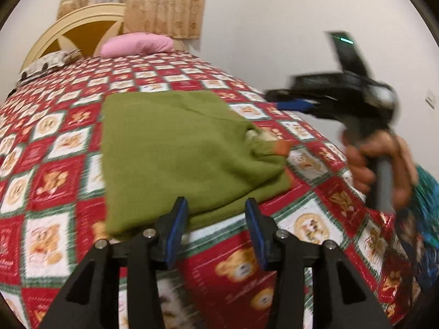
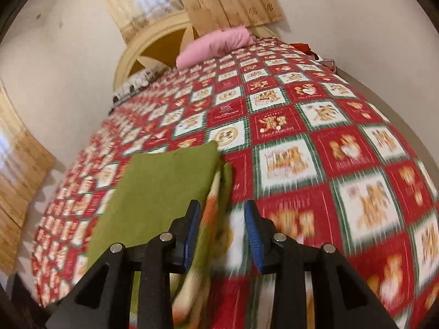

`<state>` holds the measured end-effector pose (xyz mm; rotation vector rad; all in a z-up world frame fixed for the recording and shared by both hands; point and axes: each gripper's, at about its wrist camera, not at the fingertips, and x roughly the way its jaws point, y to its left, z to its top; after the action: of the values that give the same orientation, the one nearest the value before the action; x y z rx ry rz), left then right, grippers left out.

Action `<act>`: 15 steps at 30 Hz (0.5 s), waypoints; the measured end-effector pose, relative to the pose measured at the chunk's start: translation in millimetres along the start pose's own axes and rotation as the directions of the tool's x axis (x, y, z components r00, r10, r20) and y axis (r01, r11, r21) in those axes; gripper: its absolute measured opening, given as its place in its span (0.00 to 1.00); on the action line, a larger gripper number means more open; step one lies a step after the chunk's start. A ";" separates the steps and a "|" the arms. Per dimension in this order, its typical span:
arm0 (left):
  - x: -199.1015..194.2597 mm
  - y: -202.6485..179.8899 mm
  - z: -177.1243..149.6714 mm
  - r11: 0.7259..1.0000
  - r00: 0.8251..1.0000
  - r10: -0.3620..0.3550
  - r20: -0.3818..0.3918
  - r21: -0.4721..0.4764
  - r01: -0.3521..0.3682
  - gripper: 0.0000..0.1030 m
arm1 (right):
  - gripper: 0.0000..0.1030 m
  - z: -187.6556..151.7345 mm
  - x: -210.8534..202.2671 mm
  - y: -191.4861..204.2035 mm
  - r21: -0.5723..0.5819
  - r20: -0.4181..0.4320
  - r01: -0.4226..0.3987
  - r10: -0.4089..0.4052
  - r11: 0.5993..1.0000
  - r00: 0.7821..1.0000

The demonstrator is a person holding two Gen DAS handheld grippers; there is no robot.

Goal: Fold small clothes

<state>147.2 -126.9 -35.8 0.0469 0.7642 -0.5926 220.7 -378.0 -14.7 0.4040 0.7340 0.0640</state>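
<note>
Green garment (image 1: 175, 153): folded into a rough rectangle, lying flat on the bedspread (image 1: 55, 186) toward the near end of the bed; the same garment shows at the lower left of the right wrist view (image 2: 164, 186).
Garment edges: the left and far edges run fairly straight; the right side is bunched, with a striped lining and an orange cuff (image 1: 282, 146) poking out toward the right gripper.
Left gripper (image 1: 216, 230): jaws spread apart with nothing pressed between the blue pads; the tips sit over the garment's near edge, and whether the left pad touches the cloth cannot be told.
Right gripper (image 2: 222, 233): jaws parted, not pinching; the garment's striped, bunched edge lies below and between the fingers, and the left pad looks close beside the green cloth.
Right gripper from the left wrist view: held in a hand (image 1: 384, 164) at the right, blurred, raised above the bedspread just off the garment's right corner.
Open room: wide bare bedspread to the right of the garment and beyond it toward the pink pillow (image 1: 137, 44) and headboard (image 1: 82, 30).
Bed edges: in the right wrist view the left side falls off to a pale floor; a wall stands at the right in the left wrist view.
Far clutter: a patterned pillow (image 1: 49, 61) by the headboard, well apart from the garment.
</note>
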 end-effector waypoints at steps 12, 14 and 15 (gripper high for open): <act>1.0 16.2 7.7 0.989 0.987 0.149 -0.057 -0.010 -0.150 0.53 | 0.33 -73.5 1.5 71.2 -0.215 -0.081 0.097 -0.117 0.972 0.990; -3.6 15.1 6.9 0.985 0.984 0.173 -0.049 0.004 -0.173 0.61 | 0.30 -80.0 14.3 70.3 -0.234 -0.112 0.152 -0.182 0.960 0.977; -7.8 15.0 5.8 0.981 0.980 0.196 -0.039 0.012 -0.195 0.66 | 0.26 -83.4 17.7 69.8 -0.231 -0.120 0.161 -0.192 0.960 0.974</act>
<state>154.3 -112.0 -29.0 0.1400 0.7857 -0.4087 184.4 -282.3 -55.3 0.1216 0.8903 0.0045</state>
